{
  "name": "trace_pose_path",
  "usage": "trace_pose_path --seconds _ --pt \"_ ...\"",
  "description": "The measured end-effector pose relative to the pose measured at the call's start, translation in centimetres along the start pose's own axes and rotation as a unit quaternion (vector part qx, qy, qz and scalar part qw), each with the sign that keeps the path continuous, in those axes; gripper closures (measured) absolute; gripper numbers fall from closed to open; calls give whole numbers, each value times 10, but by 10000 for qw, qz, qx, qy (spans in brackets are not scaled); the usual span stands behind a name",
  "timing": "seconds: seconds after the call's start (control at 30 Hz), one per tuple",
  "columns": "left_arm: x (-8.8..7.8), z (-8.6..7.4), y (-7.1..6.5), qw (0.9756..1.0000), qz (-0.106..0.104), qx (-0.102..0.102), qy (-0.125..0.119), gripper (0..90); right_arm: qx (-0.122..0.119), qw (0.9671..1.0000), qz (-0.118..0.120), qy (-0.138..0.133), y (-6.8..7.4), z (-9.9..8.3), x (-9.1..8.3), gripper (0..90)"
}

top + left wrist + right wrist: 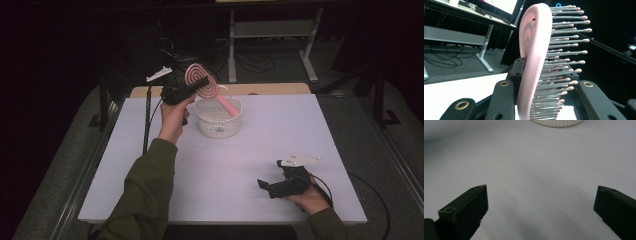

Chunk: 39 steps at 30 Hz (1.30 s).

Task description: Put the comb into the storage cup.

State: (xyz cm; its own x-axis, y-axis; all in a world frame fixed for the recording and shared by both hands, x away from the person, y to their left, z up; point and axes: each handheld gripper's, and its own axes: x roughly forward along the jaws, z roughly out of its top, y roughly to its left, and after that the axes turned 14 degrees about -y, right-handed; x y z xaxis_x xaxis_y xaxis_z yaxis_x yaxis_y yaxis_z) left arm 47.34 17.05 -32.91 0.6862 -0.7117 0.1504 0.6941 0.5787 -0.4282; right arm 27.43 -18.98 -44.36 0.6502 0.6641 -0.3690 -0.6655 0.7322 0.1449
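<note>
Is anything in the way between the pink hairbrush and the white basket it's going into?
Nothing visible is. The left gripper holds the pink round hairbrush by its head, and the handle tip already dips inside the white perforated plastic basket, whose top is open. The right gripper rests far off on the white table.

Brush point(534, 62) is filling the gap btwn left fingers point(501, 100). Basket point(218, 118) is sitting just below them, blocking descent. Right fingers point(464, 212): bare table point(536, 177) lying ahead, basket far beyond.
</note>
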Motion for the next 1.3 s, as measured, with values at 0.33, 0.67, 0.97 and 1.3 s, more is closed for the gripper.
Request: trace_pose_path --seconds 0.33,0.67,0.97,1.3 --pt "0 -17 8 9997 224 -41 55 640 12 10000 -10 15 0 0 0 0" --pt "1 -35 12 9993 312 -182 130 640 26 10000 -21 14 -1 0 0 0" --pt "2 -47 17 9987 411 -236 212 639 19 10000 -12 26 0 0 0 0" --pt "0 -53 22 9980 464 -195 379 638 10 10000 -11 23 -1 0 -1 0"
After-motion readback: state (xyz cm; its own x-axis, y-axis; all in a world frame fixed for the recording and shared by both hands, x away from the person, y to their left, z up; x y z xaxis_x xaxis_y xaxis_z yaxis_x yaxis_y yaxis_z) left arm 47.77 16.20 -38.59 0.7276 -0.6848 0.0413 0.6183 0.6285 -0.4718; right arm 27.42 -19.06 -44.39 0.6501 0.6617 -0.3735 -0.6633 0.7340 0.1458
